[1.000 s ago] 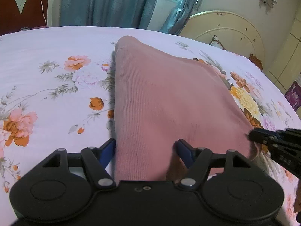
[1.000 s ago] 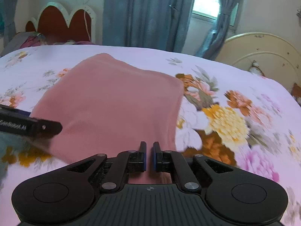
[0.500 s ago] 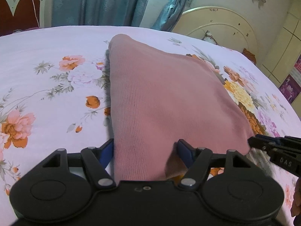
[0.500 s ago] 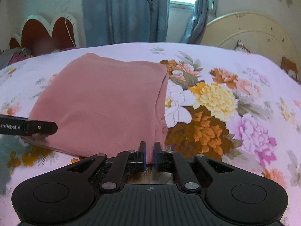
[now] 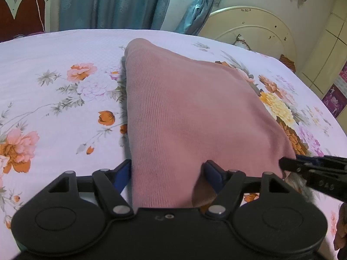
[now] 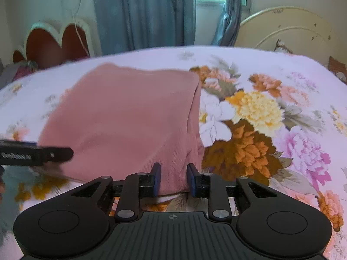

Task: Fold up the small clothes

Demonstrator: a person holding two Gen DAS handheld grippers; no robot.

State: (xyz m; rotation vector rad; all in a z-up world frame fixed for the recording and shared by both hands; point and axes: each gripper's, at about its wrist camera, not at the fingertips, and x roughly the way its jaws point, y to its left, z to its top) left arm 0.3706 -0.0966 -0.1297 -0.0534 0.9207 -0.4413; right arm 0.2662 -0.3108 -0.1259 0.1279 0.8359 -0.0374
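Note:
A folded pink knit garment (image 5: 186,112) lies on the flowered bedsheet (image 5: 54,69). Its near edge runs between the fingers of my left gripper (image 5: 168,171), whose jaws stand wide apart; I see no pad pressing on the fabric. In the right wrist view the garment's (image 6: 130,117) near right corner sits between the pads of my right gripper (image 6: 173,177). Those jaws are closing and stand a little apart around the bunched cloth. Each gripper shows in the other's view: the right gripper (image 5: 290,164) at the cloth's right corner, the left gripper (image 6: 36,153) at its left corner.
The bedsheet (image 6: 282,130) spreads wide on both sides of the garment. A cream headboard (image 5: 256,28) stands at the far right, blue curtains (image 5: 112,2) and a window lie behind the bed, and a red heart-shaped chair back (image 6: 56,43) is at the far left.
My right gripper's jaws, pinched together on the garment's near edge before, now stand apart with the cloth between them. The left gripper holds the same wide gap and place.

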